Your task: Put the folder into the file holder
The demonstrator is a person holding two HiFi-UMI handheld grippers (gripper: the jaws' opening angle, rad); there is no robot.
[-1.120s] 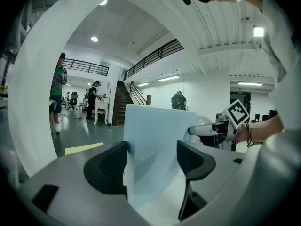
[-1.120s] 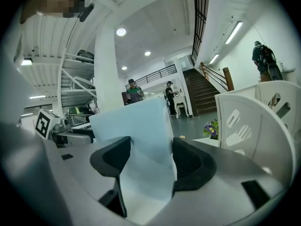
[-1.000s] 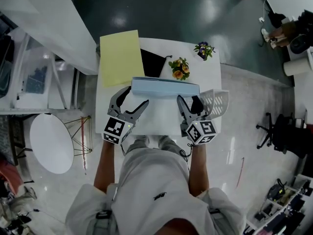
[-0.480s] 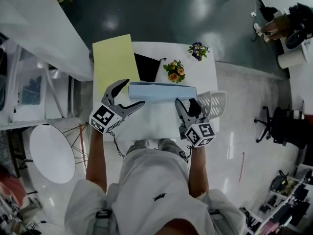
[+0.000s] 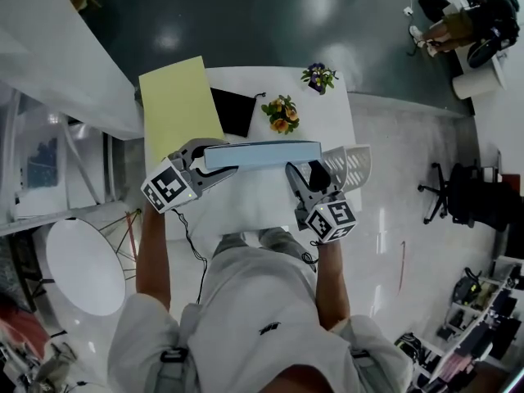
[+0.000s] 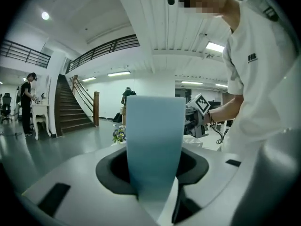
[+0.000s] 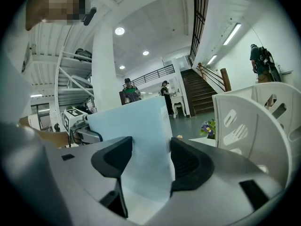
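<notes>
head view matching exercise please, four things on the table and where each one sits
Things:
1 folder
2 yellow sheet
3 file holder
4 black pouch

Places:
a right edge of the table
b between the yellow sheet and the orange flowers
c far left corner
d upright across the middle

Pairs: 1-d, 2-c, 3-a, 4-b

Head view: steeply down over table [image 5: 254, 195]. Gripper views: near-level, close, facing each other from opposite folder [image 6: 155, 140] ends.
</notes>
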